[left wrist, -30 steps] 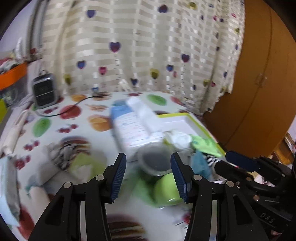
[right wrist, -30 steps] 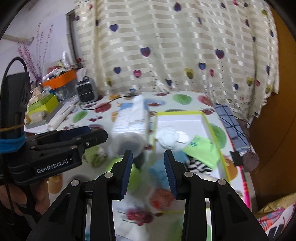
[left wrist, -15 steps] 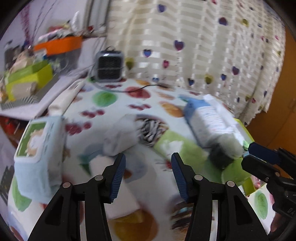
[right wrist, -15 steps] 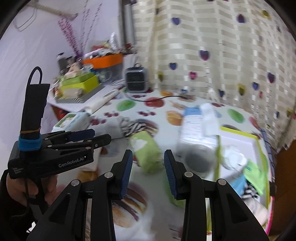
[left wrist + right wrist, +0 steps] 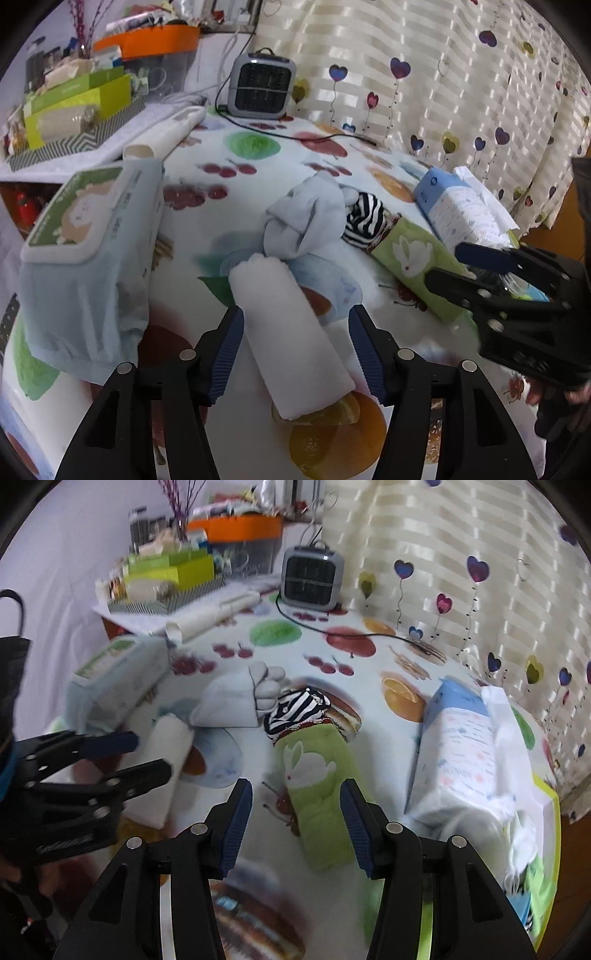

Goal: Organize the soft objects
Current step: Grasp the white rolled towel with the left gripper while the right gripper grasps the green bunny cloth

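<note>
Mid-task. Left claw (image 5: 295, 354) opening, astride white roll (image 5: 291, 332), pads clear of it. Right claw (image 5: 297, 829) opening over green towel (image 5: 317, 790), not gripping. Some cloths already in tray (image 5: 550, 797) right of right claw. Sock bundle (image 5: 306, 221) and striped cloth (image 5: 364, 219) beyond claws, loose on bench (image 5: 258, 177).

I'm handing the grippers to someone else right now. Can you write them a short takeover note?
Left gripper: jaws opening, astride the white roll, not gripping.
Right gripper: jaws opening, astride the green towel, not gripping.
Grey cloth and striped cloth lie on the table behind them.
Tray at right already holds some cloths.
Left: grip the roll and towel, then the two cloths.
</note>
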A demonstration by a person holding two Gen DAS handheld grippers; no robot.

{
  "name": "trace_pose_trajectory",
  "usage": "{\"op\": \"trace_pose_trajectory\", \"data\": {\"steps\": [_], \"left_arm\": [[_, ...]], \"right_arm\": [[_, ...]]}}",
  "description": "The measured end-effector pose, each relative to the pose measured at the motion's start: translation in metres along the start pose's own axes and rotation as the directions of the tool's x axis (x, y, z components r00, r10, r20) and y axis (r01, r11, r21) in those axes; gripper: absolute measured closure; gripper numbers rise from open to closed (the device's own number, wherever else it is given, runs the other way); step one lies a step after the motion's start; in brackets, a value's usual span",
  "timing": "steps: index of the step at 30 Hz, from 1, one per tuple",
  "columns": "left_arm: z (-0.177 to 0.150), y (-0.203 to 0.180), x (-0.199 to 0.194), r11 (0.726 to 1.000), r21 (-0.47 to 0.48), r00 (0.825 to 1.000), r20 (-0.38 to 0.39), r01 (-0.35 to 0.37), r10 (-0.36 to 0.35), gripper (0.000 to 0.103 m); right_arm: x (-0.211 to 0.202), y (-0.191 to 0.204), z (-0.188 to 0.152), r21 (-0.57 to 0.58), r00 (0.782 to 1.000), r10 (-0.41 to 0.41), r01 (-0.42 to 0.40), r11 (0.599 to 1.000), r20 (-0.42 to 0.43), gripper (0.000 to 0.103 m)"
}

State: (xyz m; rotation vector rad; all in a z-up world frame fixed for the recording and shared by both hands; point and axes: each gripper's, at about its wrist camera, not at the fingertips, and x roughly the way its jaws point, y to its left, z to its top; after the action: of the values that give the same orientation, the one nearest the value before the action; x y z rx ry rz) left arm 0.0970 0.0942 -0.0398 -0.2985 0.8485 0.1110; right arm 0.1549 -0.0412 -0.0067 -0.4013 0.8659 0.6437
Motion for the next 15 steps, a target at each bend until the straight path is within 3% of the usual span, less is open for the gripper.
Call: {"op": "trace_pose_trajectory", "data": {"steps": [5,15], "left_arm": [[-0.005,0.004,0.012,1.000,-0.009,0.999,-0.037,0.004,-0.004,0.043],[-0.011,-0.006,0.013,0.998,0.059,0.999,0.000,-0.036,0.036,0.041]], "right_arm": [[0.022,0.000,0.005,-0.043,0.995,-0.060,0.057,0.997,-0.077,0.052],[0.044,0.009,0.012,-0.112,0.979,-0.158,0.144,0.983,-0.126,0.051]]}}
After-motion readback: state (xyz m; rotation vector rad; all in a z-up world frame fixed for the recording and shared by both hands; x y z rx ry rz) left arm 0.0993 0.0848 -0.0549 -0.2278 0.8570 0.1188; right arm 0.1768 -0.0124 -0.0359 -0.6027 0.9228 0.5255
